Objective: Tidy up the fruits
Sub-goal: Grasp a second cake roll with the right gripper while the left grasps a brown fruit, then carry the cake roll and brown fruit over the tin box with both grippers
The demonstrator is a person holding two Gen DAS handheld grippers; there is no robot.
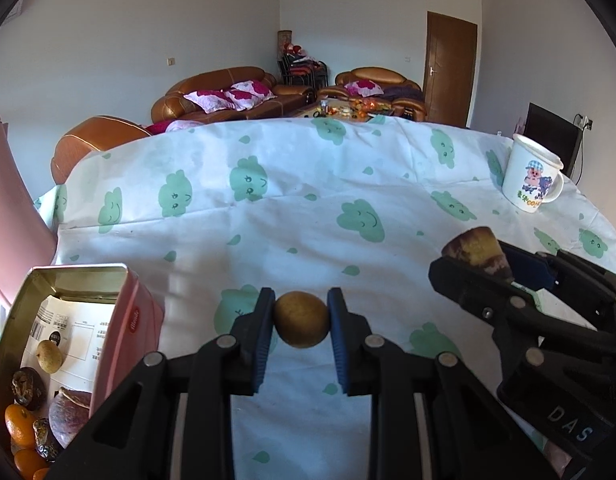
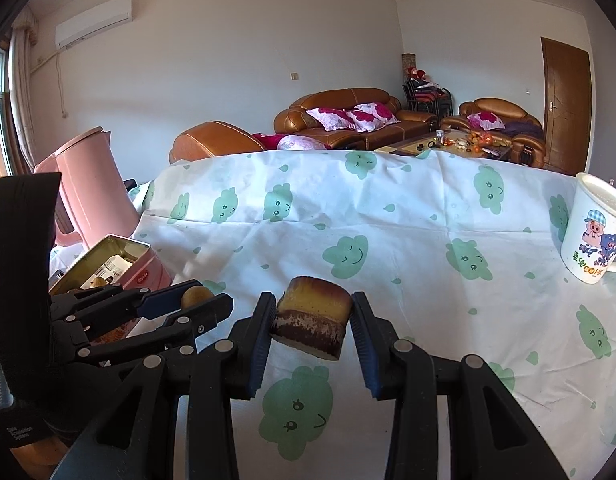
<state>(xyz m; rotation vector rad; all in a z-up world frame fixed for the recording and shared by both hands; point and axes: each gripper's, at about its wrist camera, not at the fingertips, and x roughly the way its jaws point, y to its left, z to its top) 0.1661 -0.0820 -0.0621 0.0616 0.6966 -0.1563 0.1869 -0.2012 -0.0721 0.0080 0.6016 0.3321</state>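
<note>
So both grippers are loaded at once here. The left gripper is clamped on a small round fruit, tan and matte, maybe a longan, held clear above the cloth. The right gripper is closed on a cut chunk, yellow on top with a dark brown rind band, held tilted over the cloth near the middle.

The round one looks light and firm with a thin shell, so it's probably best pinched across its widest part, as it is now; being a ball, it could be squeezed out sideways if gripped off-centre. The chunk looks softer and a bit moist on the cut face, so a gentle squeeze on the rind sides is likely safer than on the flesh.

A pink tin, rectangular with a shiny metal inside, is seen at the near left, already holding oranges, another tan fruit and some dark lumpy bits. A printed mug stands at the far right, well apart. A pink kettle sits at the far left.
</note>
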